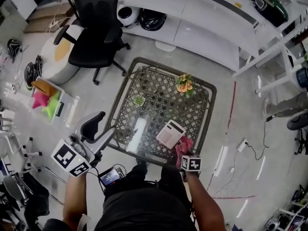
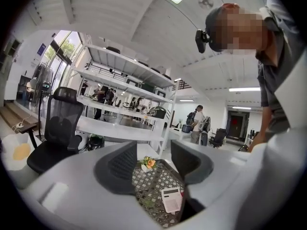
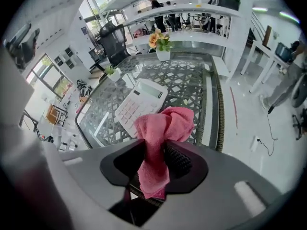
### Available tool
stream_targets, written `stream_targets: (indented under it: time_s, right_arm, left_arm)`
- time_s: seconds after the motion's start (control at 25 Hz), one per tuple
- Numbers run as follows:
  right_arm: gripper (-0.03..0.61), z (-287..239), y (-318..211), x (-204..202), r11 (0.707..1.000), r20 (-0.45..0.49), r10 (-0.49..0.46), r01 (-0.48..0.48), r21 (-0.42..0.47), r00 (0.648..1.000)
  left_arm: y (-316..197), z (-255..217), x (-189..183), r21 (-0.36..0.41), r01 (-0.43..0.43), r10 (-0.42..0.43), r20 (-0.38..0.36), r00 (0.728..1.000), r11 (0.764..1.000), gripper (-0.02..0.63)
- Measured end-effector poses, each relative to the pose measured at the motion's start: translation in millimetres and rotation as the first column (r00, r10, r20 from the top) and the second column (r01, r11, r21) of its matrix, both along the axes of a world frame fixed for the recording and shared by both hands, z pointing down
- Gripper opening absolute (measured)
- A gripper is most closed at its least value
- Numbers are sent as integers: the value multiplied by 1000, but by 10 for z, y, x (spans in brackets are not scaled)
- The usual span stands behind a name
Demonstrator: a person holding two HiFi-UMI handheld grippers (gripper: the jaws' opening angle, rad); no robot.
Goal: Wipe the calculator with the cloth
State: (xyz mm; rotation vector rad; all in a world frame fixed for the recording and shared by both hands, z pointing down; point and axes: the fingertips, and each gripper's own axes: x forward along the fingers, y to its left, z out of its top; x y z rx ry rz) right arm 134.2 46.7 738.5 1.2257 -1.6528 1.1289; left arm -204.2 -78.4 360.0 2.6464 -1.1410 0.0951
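While my right gripper [image 3: 152, 152] pinches the cloth [image 3: 165, 126] near the calculator [image 3: 140, 101],
I see my left gripper [image 2: 153, 163] jaws wide apart.

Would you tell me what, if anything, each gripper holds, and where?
The right gripper pinches the pink cloth near its middle, bunched end beyond the fingers; the left gripper is open and empty.

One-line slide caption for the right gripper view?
Pink cloth between the jaws of the right gripper, beside the white calculator on the glass-topped table.
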Motion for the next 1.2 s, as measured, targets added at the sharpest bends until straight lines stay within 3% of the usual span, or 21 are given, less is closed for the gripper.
stream_targets:
  time_s: [0.2, 0.36, 0.48, 0.64, 0.84, 0.92, 1.0, 1.08, 1.2]
  right_arm:
    - [160, -443, -175, 222, 989, 70, 85, -93, 117, 994]
    - [170, -1140, -418, 379, 937, 187, 154, -203, 284, 970]
    - [169, -1974, -654, 482, 848, 291, 139, -265, 458, 947]
    - [169, -3294, -877, 574, 666, 345, -4, -255, 701, 939]
    - [170, -4788, -841, 564, 418, 251, -144, -171, 892, 957]
    - [178, -5219, -758, 488, 345, 184, -190, -109, 932, 964]
    - [178, -5484, -698, 430, 319, 97, -185, -34, 947, 978]
    - [178, -5619, -665, 442, 325, 25, -125, 17, 946, 992]
    - [178, -5793, -495, 478, 316, 29, -83, -1, 949, 996]
  left_arm:
    - [0, -119, 58, 22, -26, 26, 8, 1000, 999, 239]
    - [17, -221, 98, 39, -44, 44, 11, 999, 998, 244]
    - [31, -307, 119, 56, -53, 52, 12, 999, 997, 246]
    - [49, -405, 138, 81, -57, 56, 14, 998, 995, 247]
    - [62, -510, 164, 108, -63, 63, 8, 998, 992, 247]
    - [63, -545, 151, 114, -64, 64, 5, 998, 991, 247]
    - [53, -574, 125, 120, -65, 66, 1, 998, 991, 247]
    - [51, -590, 98, 123, -63, 64, -5, 998, 990, 247]
    - [206, -560, 43, 103, -44, 46, -14, 999, 994, 247]
